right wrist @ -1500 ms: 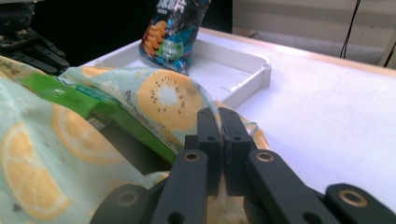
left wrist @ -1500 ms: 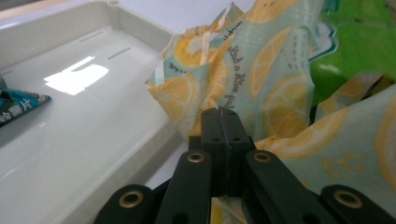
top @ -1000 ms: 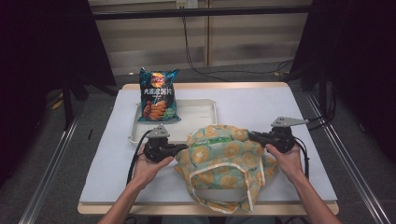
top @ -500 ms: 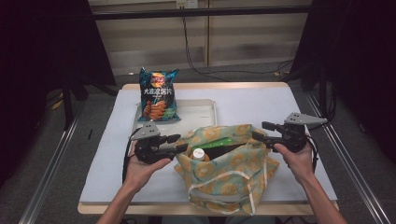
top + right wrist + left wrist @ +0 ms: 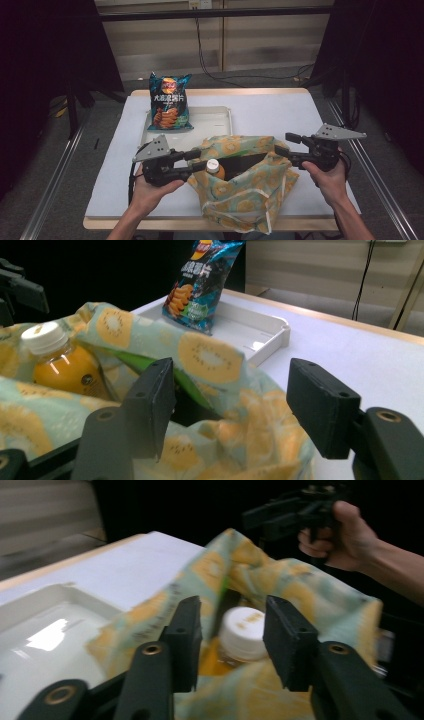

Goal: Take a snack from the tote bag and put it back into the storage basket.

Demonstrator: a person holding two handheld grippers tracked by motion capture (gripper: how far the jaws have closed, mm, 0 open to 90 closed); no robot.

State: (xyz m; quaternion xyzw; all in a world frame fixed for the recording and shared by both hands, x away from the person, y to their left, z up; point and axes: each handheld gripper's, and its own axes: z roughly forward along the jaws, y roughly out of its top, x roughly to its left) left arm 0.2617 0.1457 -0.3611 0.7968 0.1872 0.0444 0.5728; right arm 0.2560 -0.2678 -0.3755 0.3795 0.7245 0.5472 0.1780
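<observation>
Both grippers stand with jaws parted, having just opened and gripping nothing — left gripper (image 5: pixel 199 160), right gripper (image 5: pixel 281 143). Between them on the white-covered table (image 5: pixel 280 112) slumps the kiwi-print cloth bag (image 5: pixel 250 190), an orange juice bottle (image 5: pixel 240 632) just beyond the left jaws; dark curtains around.

Room: white-topped table with pale wooden edge (image 5: pixel 320 107); grey floor (image 5: pixel 45 165); beige panelled back wall (image 5: pixel 260 40) with black hanging cables (image 5: pixel 202 47); black curtains (image 5: pixel 40 50) both sides; metal rails (image 5: pixel 50 185) along the floor. Dim lighting.
</observation>
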